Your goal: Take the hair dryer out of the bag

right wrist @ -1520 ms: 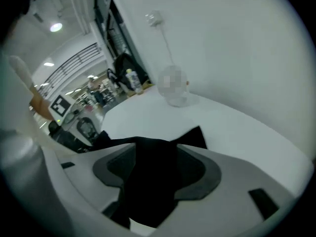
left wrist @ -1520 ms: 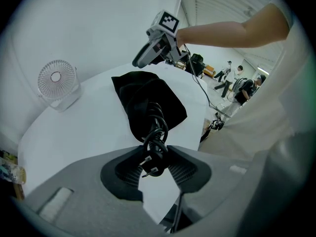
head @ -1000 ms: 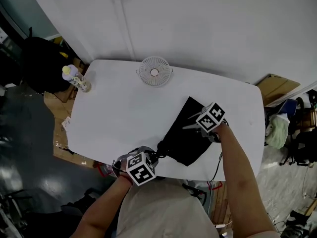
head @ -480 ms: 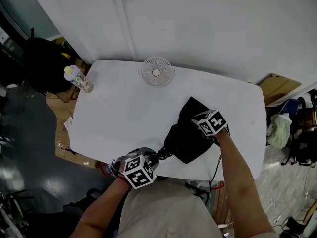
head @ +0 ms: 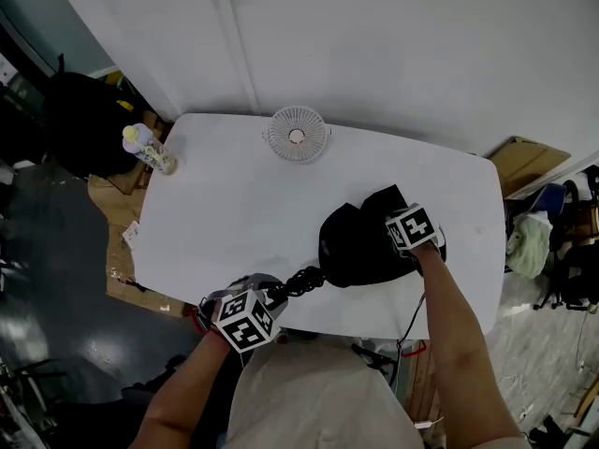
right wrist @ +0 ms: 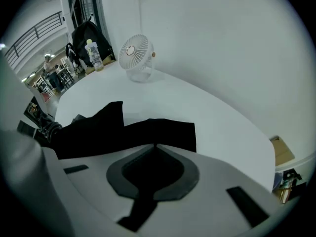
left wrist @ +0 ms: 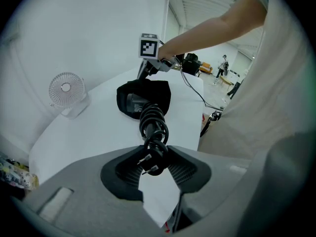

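Head view: the bag (head: pixel 360 246) lies centre right on the tabletop (head: pixel 234 195), the hair dryer (left wrist: pixel 134 102) peeking from its mouth. My left gripper (left wrist: pixel 153 162) has its jaws clamped on the cord's plug (left wrist: pixel 147 164). My right gripper (right wrist: pixel 155 145) has its jaws pinched tight on bag fabric.

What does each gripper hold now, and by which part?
The left gripper holds the coiled power cord by its plug. The right gripper is shut on the black bag, pinching a fold of its cloth.

No legible txt/nos.: bottle (head: pixel 145 148) label too blurry; left hand-held gripper (left wrist: pixel 155 163) cube (head: pixel 245 318) just b/w pattern.
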`<state>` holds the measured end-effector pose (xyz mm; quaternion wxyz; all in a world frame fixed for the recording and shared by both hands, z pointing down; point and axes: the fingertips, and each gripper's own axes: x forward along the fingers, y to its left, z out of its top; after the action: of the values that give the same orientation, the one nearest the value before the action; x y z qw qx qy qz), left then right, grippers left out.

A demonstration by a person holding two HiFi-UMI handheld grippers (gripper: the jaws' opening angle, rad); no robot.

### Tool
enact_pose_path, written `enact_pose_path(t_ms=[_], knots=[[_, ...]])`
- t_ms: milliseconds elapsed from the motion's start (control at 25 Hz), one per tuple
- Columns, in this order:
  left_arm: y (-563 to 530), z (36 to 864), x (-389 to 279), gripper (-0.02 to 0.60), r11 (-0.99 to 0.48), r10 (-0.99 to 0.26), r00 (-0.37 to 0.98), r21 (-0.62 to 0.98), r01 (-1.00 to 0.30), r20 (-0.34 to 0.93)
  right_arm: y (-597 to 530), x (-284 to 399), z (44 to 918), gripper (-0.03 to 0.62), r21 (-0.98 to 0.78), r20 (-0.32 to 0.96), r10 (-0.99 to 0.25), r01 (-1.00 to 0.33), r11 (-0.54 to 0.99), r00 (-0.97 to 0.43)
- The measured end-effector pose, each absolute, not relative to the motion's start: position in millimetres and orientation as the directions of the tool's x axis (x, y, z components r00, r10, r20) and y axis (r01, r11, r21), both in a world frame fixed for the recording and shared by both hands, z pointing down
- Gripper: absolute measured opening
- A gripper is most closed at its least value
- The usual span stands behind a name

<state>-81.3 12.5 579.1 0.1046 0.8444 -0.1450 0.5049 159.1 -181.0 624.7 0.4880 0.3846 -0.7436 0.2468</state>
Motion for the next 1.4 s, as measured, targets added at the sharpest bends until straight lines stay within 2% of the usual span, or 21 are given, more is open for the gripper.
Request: enact_pose_path(t_ms=[720, 1400], knots=[[-25, 590, -93, 0.147, -0.832, -0.218, 0.458, 0.082, -0.549, 0.862, -148, 228, 630, 0.025, 0.096, 0.935, -0.341, -0.86, 0.501, -0.095], [-57, 605, -135, 0.147, -0.596, -0.398, 0.323, 0.026, -0.803, 0.859, -144, 254, 626, 0.025, 0.101, 0.921, -0.382, -0.897, 0.431, -0.08]])
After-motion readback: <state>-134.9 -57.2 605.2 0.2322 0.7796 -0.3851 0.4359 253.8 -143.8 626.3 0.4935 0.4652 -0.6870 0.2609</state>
